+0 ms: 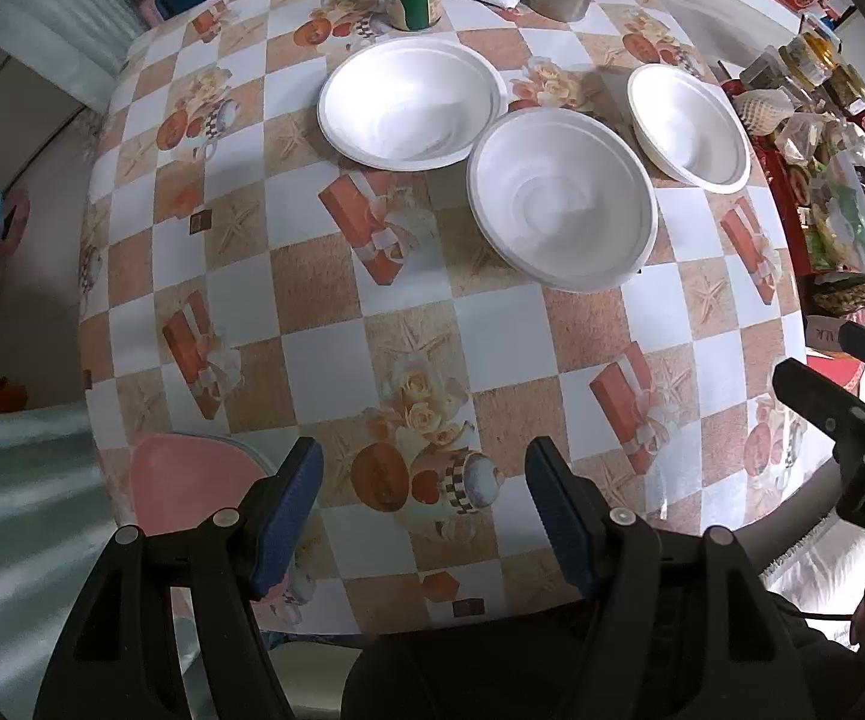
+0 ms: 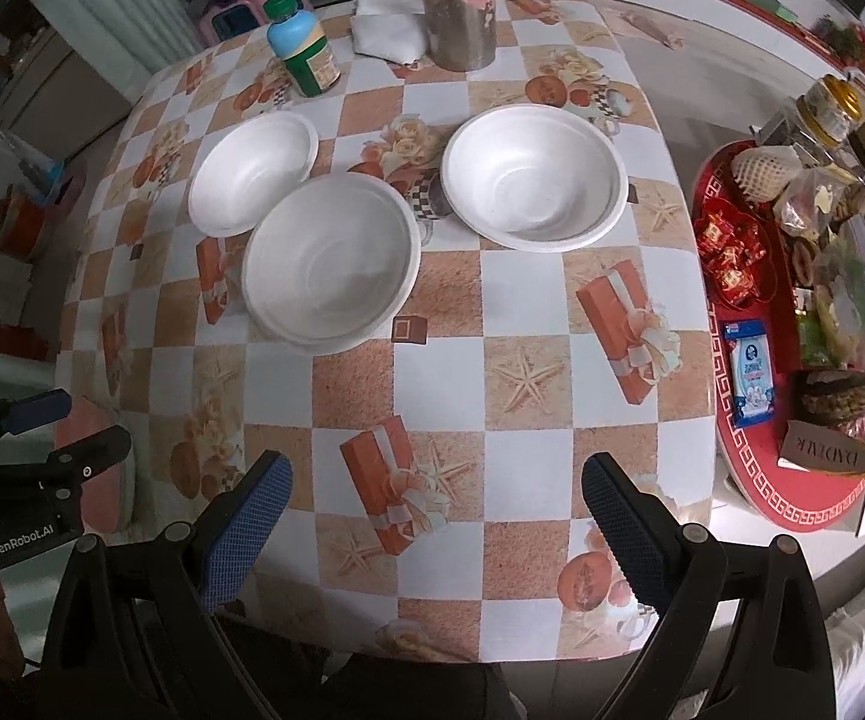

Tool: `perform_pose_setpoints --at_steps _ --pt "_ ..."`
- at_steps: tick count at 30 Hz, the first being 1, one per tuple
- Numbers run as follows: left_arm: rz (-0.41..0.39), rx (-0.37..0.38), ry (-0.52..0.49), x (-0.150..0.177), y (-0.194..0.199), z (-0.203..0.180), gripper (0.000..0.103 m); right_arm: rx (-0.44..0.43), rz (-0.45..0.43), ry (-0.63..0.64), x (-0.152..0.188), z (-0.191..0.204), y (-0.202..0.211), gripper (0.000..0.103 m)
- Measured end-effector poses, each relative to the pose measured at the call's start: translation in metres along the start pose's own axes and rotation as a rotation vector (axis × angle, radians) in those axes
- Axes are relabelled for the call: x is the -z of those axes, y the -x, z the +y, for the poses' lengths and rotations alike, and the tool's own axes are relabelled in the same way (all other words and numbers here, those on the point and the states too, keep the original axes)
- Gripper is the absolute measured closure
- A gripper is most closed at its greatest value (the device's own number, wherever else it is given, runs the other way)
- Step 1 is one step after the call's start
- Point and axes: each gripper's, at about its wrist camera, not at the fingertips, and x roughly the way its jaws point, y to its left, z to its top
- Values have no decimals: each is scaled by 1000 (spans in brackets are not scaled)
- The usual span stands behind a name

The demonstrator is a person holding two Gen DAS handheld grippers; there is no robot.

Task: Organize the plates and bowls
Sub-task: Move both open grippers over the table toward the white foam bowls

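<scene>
Both grippers, left [image 1: 423, 516] and right [image 2: 435, 531], spread and empty, near table edge; bowls [image 2: 331, 264] far ahead, nearest slightly left of right gripper.

"GenRobot.AI" on the left tongs [image 2: 81, 429]; "DADEMK" on a brown card [image 2: 831, 459].

Green-capped bottle [image 2: 303, 54] beside white cloth [image 2: 387, 30] – pink-grey cylinder [image 2: 457, 3] behind – red tray [image 2: 792, 498] rightward.
</scene>
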Motion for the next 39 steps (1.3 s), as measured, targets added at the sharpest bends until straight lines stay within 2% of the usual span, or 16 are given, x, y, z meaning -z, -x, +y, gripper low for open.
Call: perform_pose_setpoints --at_steps 9,14,25,29,34,39 --pt "-29 -34 45 8 9 -5 30 -21 10 40 3 -3 -3 5" --pt "-36 -59 87 16 17 1 30 -37 16 64 4 0 -4 5" --pt "-21 -102 109 31 21 26 30 -100 48 83 10 25 -18 5" --pt "-4 -76 102 22 12 32 30 -102 56 73 10 32 -22 5" --pt "-29 -38 51 1 13 29 30 -60 52 19 2 24 -19 5" --pt "-22 -7 12 -14 5 30 30 -25 56 -40 -8 16 -19 5"
